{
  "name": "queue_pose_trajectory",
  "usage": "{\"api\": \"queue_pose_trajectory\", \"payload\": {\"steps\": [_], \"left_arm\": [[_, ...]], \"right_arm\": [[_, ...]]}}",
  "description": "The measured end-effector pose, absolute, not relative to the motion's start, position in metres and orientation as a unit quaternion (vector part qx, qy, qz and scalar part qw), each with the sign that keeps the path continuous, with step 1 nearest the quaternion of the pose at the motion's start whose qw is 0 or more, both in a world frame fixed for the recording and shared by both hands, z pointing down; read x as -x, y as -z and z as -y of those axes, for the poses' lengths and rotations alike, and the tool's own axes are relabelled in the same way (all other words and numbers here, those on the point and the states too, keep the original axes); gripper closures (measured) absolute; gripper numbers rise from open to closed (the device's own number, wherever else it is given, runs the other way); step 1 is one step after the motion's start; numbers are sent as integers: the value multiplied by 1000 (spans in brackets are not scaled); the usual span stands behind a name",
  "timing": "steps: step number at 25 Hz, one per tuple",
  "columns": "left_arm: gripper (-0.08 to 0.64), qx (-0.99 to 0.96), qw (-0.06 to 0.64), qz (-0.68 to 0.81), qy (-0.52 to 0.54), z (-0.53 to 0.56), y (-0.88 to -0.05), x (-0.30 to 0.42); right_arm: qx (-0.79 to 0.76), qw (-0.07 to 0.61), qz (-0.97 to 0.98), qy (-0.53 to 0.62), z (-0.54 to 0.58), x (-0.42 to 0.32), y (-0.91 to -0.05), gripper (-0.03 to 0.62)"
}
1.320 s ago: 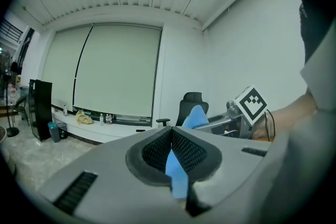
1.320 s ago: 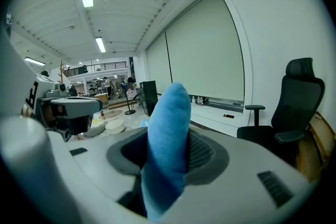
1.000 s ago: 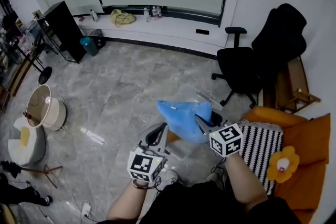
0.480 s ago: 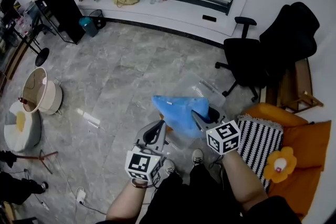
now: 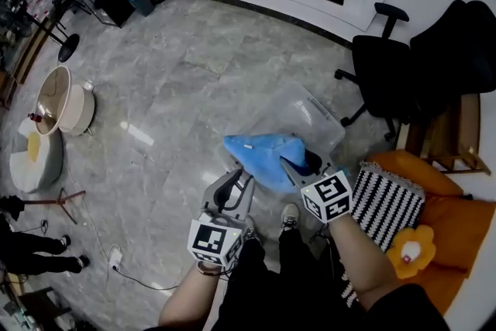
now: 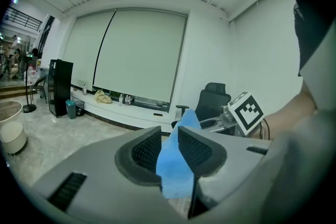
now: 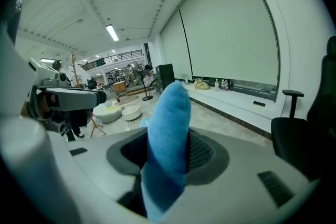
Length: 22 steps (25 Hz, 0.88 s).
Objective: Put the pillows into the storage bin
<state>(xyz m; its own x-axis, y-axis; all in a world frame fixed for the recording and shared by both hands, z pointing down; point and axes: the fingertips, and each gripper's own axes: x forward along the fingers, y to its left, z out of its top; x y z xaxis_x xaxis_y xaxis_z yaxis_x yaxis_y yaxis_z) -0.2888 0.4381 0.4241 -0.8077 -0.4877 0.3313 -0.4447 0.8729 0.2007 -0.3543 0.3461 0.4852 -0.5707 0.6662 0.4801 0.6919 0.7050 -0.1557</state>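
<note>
Right gripper (image 5: 291, 165) fingers are pinching the pillow (image 5: 260, 153) just before the bin (image 5: 319, 111); left gripper (image 5: 242, 182) fingers are just spreading, loosening off its near edge.

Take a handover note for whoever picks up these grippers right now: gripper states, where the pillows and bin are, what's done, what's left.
Right gripper: shut on the blue pillow, held in the air.
Left gripper: jaws have just been opening; the pillow's edge lies between them, not pinched as far as shows.
Storage bin: clear, on the floor just beyond the pillow; no pillow seen in it.
Done: blue pillow lifted and brought to the bin.
Left: drop it in, then the striped pillow and flower pillow on the orange sofa.
</note>
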Motion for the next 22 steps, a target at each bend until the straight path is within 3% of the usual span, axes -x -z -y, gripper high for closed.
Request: {"api": "queue_pose_trajectory", "payload": {"steps": [8, 22], "left_arm": [[387, -246, 201, 946, 71, -420, -487, 303], [370, -218, 270, 932, 106, -441, -619, 310]], "right_arm": [[414, 269, 869, 32, -349, 374, -555, 407], [455, 343, 821, 40, -376, 371, -718, 405]]}}
